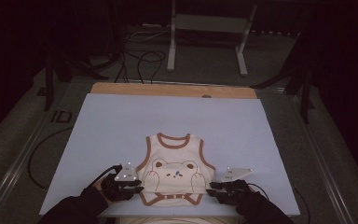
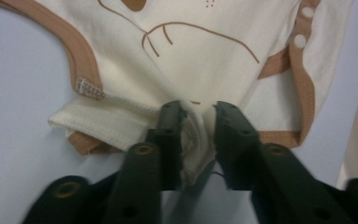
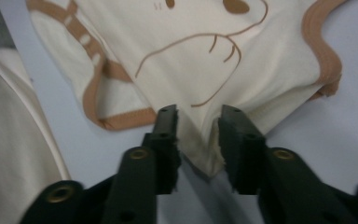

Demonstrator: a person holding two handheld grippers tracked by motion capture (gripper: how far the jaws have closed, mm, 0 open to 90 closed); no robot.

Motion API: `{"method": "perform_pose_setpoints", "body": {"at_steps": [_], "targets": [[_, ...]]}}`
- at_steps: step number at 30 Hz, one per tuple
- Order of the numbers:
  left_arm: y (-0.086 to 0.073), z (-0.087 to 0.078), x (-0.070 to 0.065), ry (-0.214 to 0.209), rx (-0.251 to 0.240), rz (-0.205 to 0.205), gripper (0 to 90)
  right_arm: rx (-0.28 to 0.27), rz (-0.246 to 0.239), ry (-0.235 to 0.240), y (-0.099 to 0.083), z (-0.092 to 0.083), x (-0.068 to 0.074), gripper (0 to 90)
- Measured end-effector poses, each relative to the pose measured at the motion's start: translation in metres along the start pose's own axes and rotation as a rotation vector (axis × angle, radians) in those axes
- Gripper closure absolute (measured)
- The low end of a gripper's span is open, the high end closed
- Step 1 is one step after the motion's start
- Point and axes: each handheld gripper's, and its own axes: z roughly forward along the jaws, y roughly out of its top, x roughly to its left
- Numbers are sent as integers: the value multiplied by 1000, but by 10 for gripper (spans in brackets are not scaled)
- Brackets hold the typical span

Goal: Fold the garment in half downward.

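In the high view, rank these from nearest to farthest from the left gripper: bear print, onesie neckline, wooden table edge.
From the left gripper:
1. Bear print, just right of it, mid-garment.
2. Onesie neckline, farther up the sheet.
3. Wooden table edge, along the far side.

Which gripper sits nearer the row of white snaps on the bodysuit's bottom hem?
About equal, the right gripper perhaps slightly nearer. The snaps run along the hem between them; the left gripper is at the bodysuit's opposite lower side.

- A small cream baby vest (image 1: 175, 170) with brown edges and a bear picture.
- It lies flat, neck hole up, at the bottom middle of the high view.
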Motion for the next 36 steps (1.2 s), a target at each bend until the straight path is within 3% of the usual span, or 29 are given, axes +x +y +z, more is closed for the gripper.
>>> {"method": "perform_pose_setpoints", "body": {"at_steps": [10, 13, 15, 18, 21, 36], "targets": [[6, -5, -2, -11, -19, 1, 361, -44, -21, 3, 8, -7, 4, 287], [9, -7, -1, -20, -24, -7, 265, -59, -21, 11, 11, -11, 5, 226], [10, -8, -1, -47, -30, -7, 204, -71, -24, -4, 13, -14, 5, 193], [14, -9, 0, -56, -35, 4, 139, -88, -17, 0, 16, -18, 4, 144], [18, -10, 0, -62, -28, 26, 11, -94, -15, 7, 19, -22, 4, 122], [39, -15, 2, -62, -52, 73, 0, -127, -70, -3, 41, -31, -2, 96]]}}
